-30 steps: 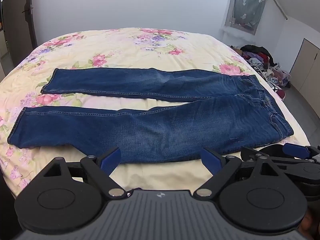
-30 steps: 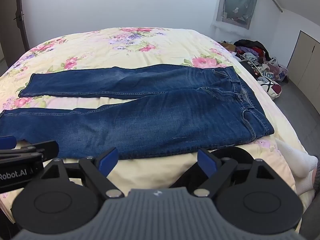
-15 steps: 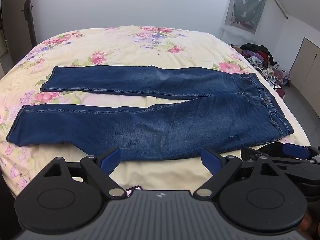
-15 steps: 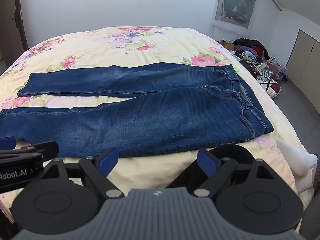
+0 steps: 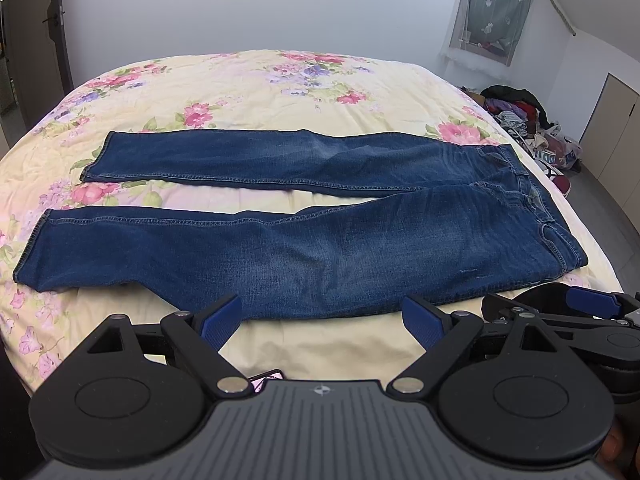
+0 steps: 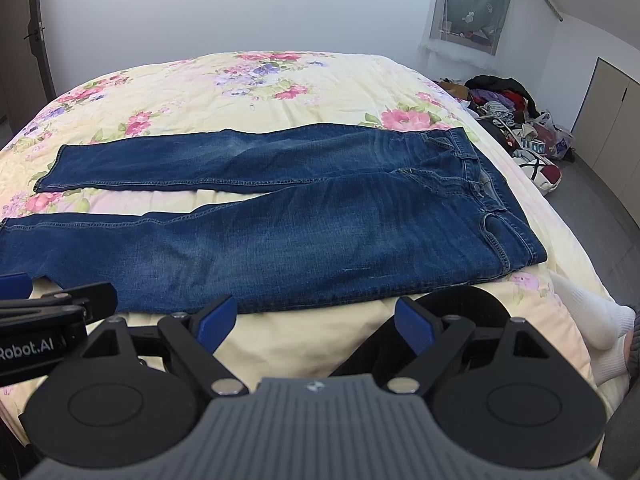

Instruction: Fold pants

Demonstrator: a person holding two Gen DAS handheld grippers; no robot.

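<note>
A white-walled bedroom is filling both views, with a bed (image 5: 280,92) under a floral yellow cover taking up the middle of each frame and a heap of clothes (image 6: 516,120) sitting on the floor at the right edge. The jeans (image 5: 320,248) are lying flat and unfolded across the bed, waistband toward the right of the frame, hems toward the left, the two legs spread apart with a strip of cover showing between them.

Over the last second both cameras are drifting only slightly: the jeans are sliding a little lower and larger in the frames, so the grippers seem to be easing in toward the near edge of the denim. The cloth itself is lying exactly as before.

The left gripper (image 5: 322,318) is hovering just short of the near leg, its blue fingers (image 5: 220,320) spread wide and gripping nothing. The right gripper (image 6: 316,322) is doing the same, fingers (image 6: 414,326) wide apart and empty. No fold has begun; the approach is probably leading to a first grab along the near leg.
</note>
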